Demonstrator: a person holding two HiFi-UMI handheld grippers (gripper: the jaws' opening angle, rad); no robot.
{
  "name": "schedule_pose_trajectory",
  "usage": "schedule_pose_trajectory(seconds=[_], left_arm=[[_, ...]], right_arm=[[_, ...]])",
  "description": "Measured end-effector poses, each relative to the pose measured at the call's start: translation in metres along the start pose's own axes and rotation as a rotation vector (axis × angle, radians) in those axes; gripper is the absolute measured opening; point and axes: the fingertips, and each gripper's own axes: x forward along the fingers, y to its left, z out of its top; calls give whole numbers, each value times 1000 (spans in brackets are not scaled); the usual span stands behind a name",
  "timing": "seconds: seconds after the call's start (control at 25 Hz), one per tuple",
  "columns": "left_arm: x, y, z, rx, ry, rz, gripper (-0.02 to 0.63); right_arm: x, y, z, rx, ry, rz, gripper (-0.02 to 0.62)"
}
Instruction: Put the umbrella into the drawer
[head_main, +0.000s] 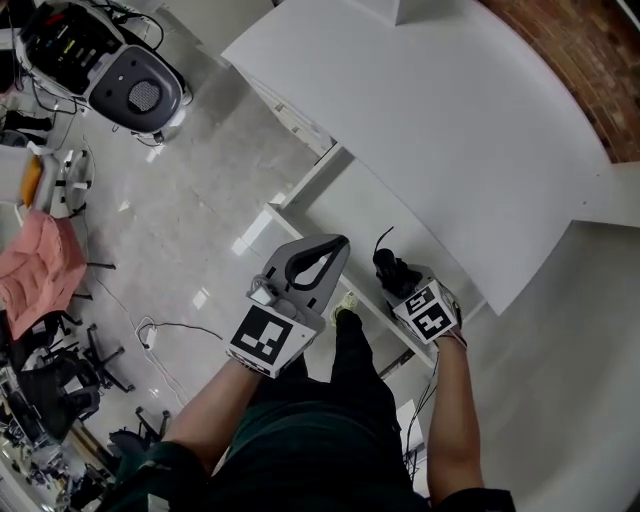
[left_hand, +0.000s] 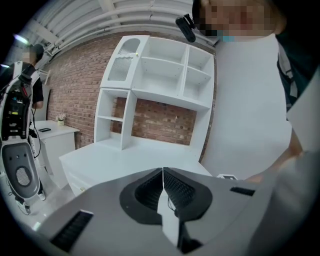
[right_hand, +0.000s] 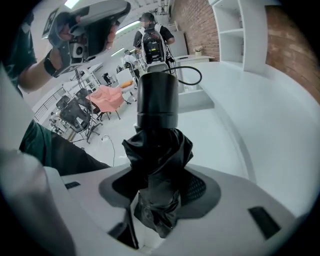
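The black folded umbrella (head_main: 391, 266) stands upright in my right gripper (head_main: 402, 283), which is shut on its bunched fabric. In the right gripper view the umbrella (right_hand: 157, 150) fills the middle, its round handle and wrist cord pointing away from the right gripper (right_hand: 157, 200). My left gripper (head_main: 333, 248) hovers just to the left, shut and empty; its jaws meet in a thin line in the left gripper view (left_hand: 163, 172). Both grippers hang over the front of an open white drawer (head_main: 372, 207) pulled out from under the white desk top (head_main: 450, 130).
A white shelf unit (left_hand: 160, 75) stands on the desk against a brick wall (left_hand: 160, 120). On the floor to the left are a white-and-black machine (head_main: 140, 95), a pink cloth (head_main: 40, 262) and cables (head_main: 170, 326). A person with a backpack (right_hand: 152, 44) stands farther off.
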Motion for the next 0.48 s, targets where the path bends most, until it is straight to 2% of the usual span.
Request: schedule_pose_trajectory(seconds=[0.48], left_arm=[[4, 6, -18, -33, 8, 30, 9]], right_arm=[[72, -16, 13, 32, 120, 57, 199]])
